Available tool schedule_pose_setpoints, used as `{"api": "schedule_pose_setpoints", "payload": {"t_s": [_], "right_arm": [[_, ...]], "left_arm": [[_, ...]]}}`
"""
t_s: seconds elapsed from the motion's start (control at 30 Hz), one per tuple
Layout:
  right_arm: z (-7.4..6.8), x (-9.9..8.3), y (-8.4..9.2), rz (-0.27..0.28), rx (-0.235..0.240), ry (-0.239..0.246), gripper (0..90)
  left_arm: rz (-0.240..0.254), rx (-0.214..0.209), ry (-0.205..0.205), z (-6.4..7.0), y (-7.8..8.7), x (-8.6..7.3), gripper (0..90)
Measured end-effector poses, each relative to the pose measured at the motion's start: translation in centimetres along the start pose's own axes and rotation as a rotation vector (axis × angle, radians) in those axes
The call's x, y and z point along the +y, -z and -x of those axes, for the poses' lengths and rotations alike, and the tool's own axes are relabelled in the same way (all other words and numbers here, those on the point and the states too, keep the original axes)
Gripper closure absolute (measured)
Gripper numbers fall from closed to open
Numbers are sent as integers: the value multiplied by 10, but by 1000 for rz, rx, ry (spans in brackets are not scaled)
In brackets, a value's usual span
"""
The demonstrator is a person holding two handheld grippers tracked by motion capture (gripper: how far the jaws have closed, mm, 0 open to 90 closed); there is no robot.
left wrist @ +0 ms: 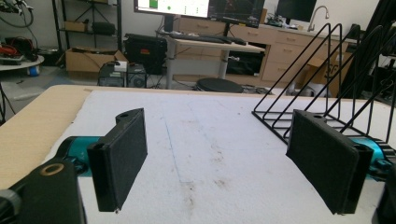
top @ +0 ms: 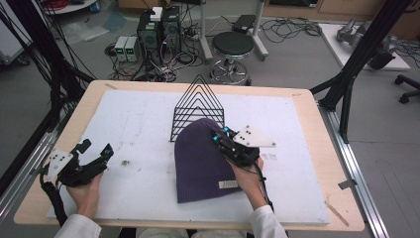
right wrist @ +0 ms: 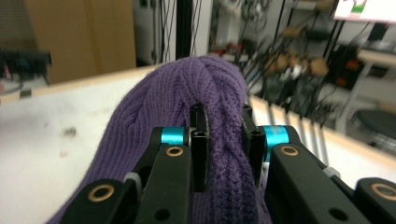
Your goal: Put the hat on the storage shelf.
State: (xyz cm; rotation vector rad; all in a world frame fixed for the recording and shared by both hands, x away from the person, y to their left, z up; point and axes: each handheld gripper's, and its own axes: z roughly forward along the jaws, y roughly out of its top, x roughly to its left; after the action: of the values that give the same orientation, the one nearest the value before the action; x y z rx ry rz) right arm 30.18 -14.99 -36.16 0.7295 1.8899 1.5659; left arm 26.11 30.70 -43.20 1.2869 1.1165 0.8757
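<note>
Purple knit: one beanie (top: 203,161), lying near the middle of the white sheet (top: 129,129) that covers your desk (top: 317,119), its crown toward the far side and one pale label near its brim. Wire, black: one rack (top: 198,106) of triangular dividers, upright just behind the beanie, with the crown reaching its base. Grippers: two, one in each of your hands. Your right gripper (top: 220,136) sits over the crown of the beanie with its jaws clamped on a bunched fold of the knit; the right gripper view shows that fold (right wrist: 224,140) pinched between the two black pads, the cloth rising ahead of them. Your left gripper (top: 96,148) is at the left edge of the sheet, well apart from the beanie, jaws spread wide with nothing between them; the left gripper view shows its two pads (left wrist: 121,156) over bare, stained sheet, the rack (left wrist: 327,93) off to one side. White marker plates on the grippers: two.
</note>
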Motion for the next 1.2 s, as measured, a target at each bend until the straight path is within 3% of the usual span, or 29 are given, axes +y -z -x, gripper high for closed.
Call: {"api": "schedule_pose_setpoints", "payload": {"t_s": [0.37, 0.4, 0.57, 0.73, 1.0, 1.2], "right_arm": [[14, 36, 23, 263, -56, 3, 791], [16, 43, 27, 308, -74, 8, 791], [21, 59, 34, 333, -89, -4, 792], [20, 67, 35, 332, -102, 6, 792], [12, 81, 31, 354, -125, -21, 791], [10, 93, 28, 368, -138, -58, 790]], "left_arm": [[-3, -3, -2, 1, -1, 0, 201], [-3, -8, -1, 1, -2, -1, 198], [6, -72, 5, 6, -7, 3, 198], [25, -151, 52, 13, -9, 17, 202], [65, -264, 17, 31, -7, 40, 197], [70, -354, -24, 54, -15, 51, 179]]}}
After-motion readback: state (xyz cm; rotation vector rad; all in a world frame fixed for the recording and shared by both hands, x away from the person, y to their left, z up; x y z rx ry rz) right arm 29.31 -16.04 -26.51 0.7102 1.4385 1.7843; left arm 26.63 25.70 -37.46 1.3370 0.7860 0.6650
